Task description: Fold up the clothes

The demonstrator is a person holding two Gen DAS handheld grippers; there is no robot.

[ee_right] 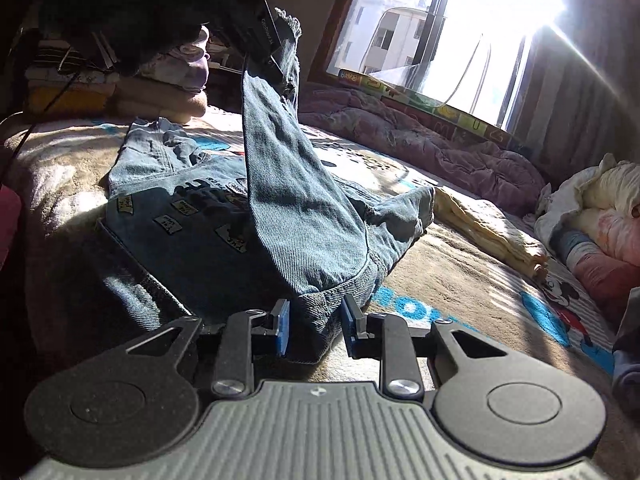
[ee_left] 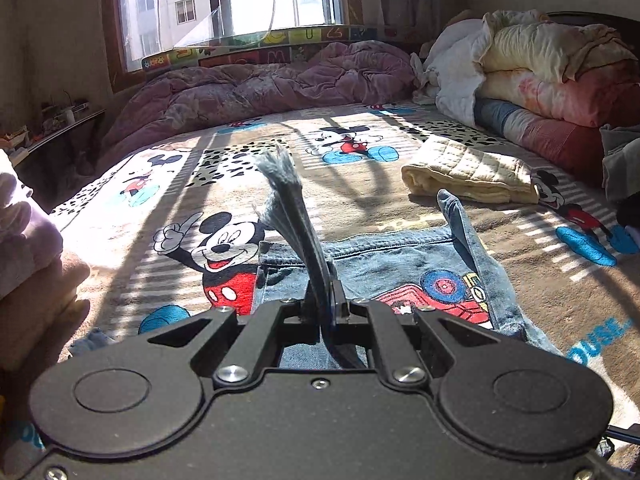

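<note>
Faded blue denim jacket (ee_right: 192, 216) on bed – left gripper (ee_left: 326, 300) clamped on raised frayed sleeve cuff (ee_left: 280, 176); right gripper (ee_right: 316, 320) nearer shoulder fold, jaws apart, straddling it

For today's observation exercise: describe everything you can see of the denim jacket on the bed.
The denim jacket is faded blue with cartoon patches and frayed edges. Its body lies flat on the cartoon blanket. One sleeve is lifted, its frayed cuff pinched in the shut left gripper. A stitched fold of the jacket sits between the pads of the right gripper; whether they press it is unclear.
</note>
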